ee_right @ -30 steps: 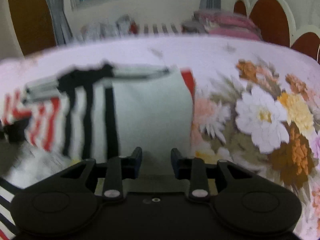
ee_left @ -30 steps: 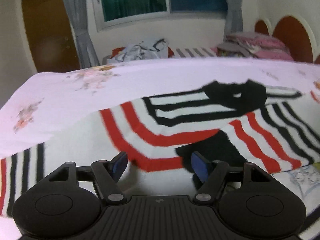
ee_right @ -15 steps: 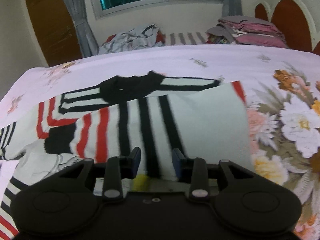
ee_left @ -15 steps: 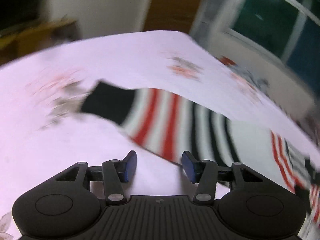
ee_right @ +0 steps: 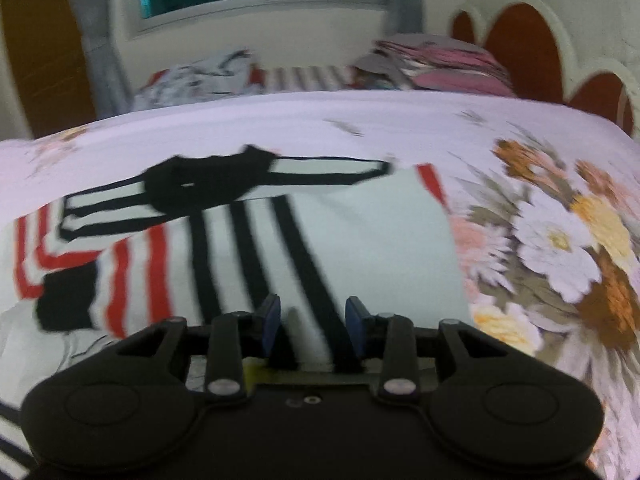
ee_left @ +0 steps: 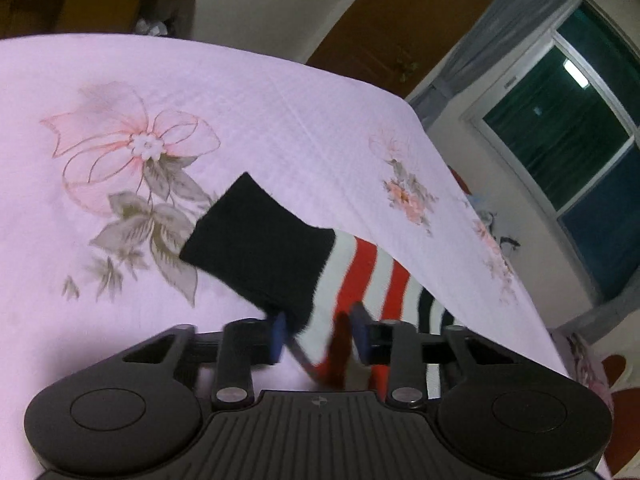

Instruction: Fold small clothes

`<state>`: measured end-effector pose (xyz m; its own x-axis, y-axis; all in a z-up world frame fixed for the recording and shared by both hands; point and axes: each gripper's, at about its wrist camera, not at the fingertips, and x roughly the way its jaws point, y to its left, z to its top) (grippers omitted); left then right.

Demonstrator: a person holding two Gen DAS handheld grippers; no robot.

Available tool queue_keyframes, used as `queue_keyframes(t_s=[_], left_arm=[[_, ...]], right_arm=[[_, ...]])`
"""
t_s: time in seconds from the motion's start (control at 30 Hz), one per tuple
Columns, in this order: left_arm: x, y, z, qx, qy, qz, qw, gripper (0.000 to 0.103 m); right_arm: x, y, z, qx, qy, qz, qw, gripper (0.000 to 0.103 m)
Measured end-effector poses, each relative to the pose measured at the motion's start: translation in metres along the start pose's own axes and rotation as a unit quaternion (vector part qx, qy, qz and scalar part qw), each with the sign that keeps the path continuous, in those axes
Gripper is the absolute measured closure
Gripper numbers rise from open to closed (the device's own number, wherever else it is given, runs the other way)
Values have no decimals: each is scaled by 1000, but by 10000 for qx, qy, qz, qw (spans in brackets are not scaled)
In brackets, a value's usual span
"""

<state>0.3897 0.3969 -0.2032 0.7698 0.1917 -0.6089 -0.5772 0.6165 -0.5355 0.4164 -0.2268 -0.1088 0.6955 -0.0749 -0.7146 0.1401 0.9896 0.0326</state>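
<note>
A small striped sweater, white with red and black bands, lies on a pink floral bedsheet [ee_left: 200, 92]. In the left wrist view its sleeve [ee_left: 360, 268] ends in a black cuff [ee_left: 260, 248]. My left gripper [ee_left: 318, 336] is open with the sleeve edge between its fingers. In the right wrist view the sweater body [ee_right: 360, 240] lies partly folded, black collar [ee_right: 204, 184] at the far side. My right gripper [ee_right: 312, 320] is open just over the near hem.
The sheet [ee_right: 560, 240] carries large flower prints at the right. Behind the bed are a pile of clothes [ee_right: 200, 76], folded pink bedding [ee_right: 440, 64], a window [ee_left: 580, 132], curtains and a brown door [ee_left: 392, 32].
My left gripper has swung from the sweater body to the sleeve end and closed in on the cuff, the sleeve now between its fingers. My right gripper has shifted slightly over the hem.
</note>
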Motion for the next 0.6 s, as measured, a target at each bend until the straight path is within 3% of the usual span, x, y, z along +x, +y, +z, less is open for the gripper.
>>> queue_keyframes(t_s=[0.07,0.1,0.17,0.33,0.43,0.6], left_arm=[[4,-1,5,156,63,80,9998,96],[5,-3,7,186,96,67,9998,98],[-1,-18,9,514,26,92,9986,99],[-14,-95,-6,1438,-101,-620,9876,99],[-17,-156,-30,2104,-19,-1113,9712,99],[-19,-256,-87,3220,321,-1748,9299,99]], right_arm=[[-4,-7,1,106,-29,-11,9999,67],[-6,-9,2,107,-60,-3,9999,67],[-10,-12,4,82,-139,10,9999,65],[-16,-17,9,166,-285,69,9994,62],[-19,-21,10,263,-358,149,9989,62],[-23,-33,9,380,-431,254,9980,61]])
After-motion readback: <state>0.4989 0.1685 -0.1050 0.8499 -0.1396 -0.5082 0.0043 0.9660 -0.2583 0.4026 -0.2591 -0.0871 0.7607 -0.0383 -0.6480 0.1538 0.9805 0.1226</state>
